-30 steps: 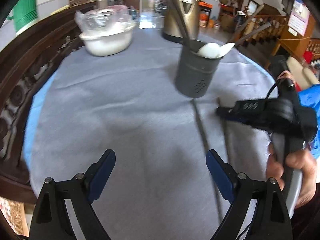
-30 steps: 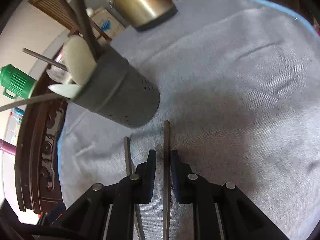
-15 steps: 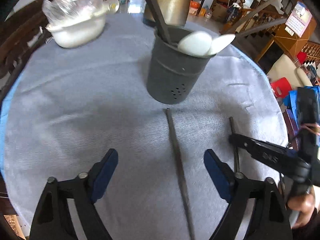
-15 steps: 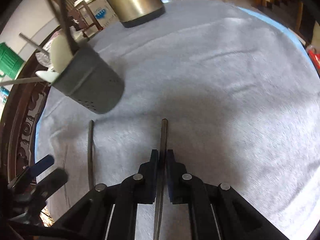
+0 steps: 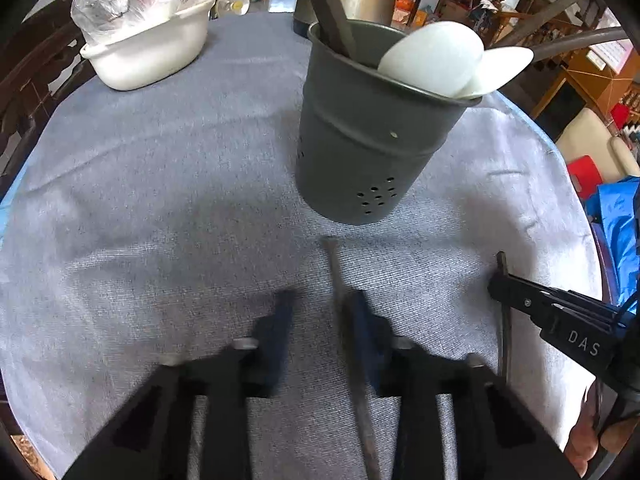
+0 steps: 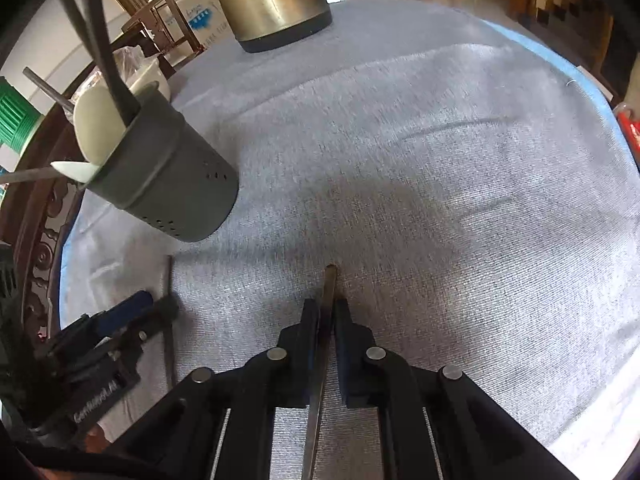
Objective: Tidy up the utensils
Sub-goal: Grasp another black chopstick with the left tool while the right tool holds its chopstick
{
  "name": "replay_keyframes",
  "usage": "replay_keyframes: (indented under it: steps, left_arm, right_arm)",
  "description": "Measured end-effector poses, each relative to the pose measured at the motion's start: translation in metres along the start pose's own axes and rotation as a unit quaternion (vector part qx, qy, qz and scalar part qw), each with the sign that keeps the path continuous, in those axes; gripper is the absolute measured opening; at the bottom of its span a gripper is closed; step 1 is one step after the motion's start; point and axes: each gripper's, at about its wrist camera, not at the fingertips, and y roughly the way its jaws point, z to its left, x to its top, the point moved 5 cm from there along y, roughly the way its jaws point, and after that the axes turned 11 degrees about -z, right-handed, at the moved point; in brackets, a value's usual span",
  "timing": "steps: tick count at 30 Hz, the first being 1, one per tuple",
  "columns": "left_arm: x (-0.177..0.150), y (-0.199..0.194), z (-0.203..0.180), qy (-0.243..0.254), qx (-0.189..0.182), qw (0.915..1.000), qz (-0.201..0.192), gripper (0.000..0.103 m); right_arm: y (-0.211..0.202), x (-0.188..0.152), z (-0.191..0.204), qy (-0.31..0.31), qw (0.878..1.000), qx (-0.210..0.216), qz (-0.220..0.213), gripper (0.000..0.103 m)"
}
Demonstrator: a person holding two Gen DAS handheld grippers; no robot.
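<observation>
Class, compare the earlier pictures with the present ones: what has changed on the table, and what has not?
The left hand-held gripper moved in toward the holder and its jaws have just been closing around one chopstick. The right hand-held gripper closed onto the other chopstick. Holder, kettle and bowl stayed put.

Two chopsticks (image 5: 334,276) before holder (image 5: 360,152), seemingly parallel
</observation>
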Motion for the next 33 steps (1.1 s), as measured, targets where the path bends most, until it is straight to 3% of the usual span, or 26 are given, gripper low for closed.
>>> replay_keyframes:
  steps: [1, 4, 13, 16, 20, 24, 26, 27, 30, 31, 33]
  left_arm:
    - [-0.002, -0.002, 0.002, -0.011, -0.019, 0.9998, 0.000, 0.009]
    - [-0.006, -0.009, 0.006, -0.010, -0.017, 0.9997, -0.014, 0.008]
    - [-0.001, -0.099, 0.022, -0.013, -0.046, 0.9911, -0.124, 0.006]
    - [-0.003, -0.129, 0.031, -0.011, -0.043, 0.9877, -0.150, 0.006]
    - [-0.002, -0.151, 0.037, -0.011, -0.043, 0.9815, -0.186, 0.006]
    - [-0.001, -0.172, 0.040, -0.004, -0.040, 0.9731, -0.227, 0.006]
    - [0.000, -0.182, 0.038, 0.009, -0.031, 0.9665, -0.255, 0.006]
    - [0.000, -0.186, 0.036, 0.018, -0.027, 0.9632, -0.267, 0.006]
    - [0.000, -0.199, 0.033, 0.033, -0.024, 0.9559, -0.291, 0.006]
    - [0.001, -0.200, 0.033, 0.035, -0.025, 0.9546, -0.295, 0.006]
    - [0.002, -0.201, 0.034, 0.037, -0.024, 0.9525, -0.301, 0.006]
  right_arm:
    - [-0.002, -0.001, 0.000, 0.003, 1.000, -0.001, -0.002, 0.007]
    - [-0.017, -0.008, -0.001, 0.009, 1.000, 0.011, -0.019, 0.006]
    - [-0.096, -0.008, 0.023, -0.001, 0.992, 0.074, -0.104, 0.006]
    - [-0.103, -0.014, 0.033, -0.015, 0.993, 0.059, -0.099, 0.008]
    - [-0.083, -0.017, 0.015, 0.036, 0.997, 0.041, -0.055, 0.011]
    - [-0.062, -0.023, 0.000, 0.062, 0.997, 0.029, -0.025, 0.033]
    - [-0.049, -0.023, 0.000, 0.053, 0.998, 0.015, -0.017, 0.052]
    - [-0.043, -0.022, 0.002, 0.048, 0.999, 0.015, -0.015, 0.057]
    - [-0.033, -0.019, 0.006, 0.026, 0.999, -0.011, -0.019, 0.052]
    - [-0.027, -0.018, 0.008, 0.017, 1.000, -0.017, -0.014, 0.039]
    - [-0.013, -0.020, 0.011, 0.008, 0.999, -0.034, 0.014, 0.032]
